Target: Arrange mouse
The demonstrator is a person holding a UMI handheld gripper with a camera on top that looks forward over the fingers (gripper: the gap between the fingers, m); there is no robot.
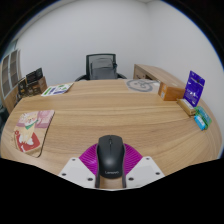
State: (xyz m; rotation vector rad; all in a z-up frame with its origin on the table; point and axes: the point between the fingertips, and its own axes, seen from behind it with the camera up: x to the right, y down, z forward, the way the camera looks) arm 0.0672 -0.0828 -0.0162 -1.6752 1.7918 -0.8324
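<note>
Gripper view puts the mouse at bottom centre, between your gripper pads; they seem closed against its sides. Carry it level, then set it down squarely on the table. Contact points hide beneath the mouse body, so confirm grip.

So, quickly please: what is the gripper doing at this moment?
Gripper: shut on the black mouse, one pink pad at each side of it.

Wall: plain white.
Table: light wood, rounded edge.
Chair: black office chair behind the table.
Shelf: beside the table, holding items.
Cabinet: low wooden unit opposite.
</note>
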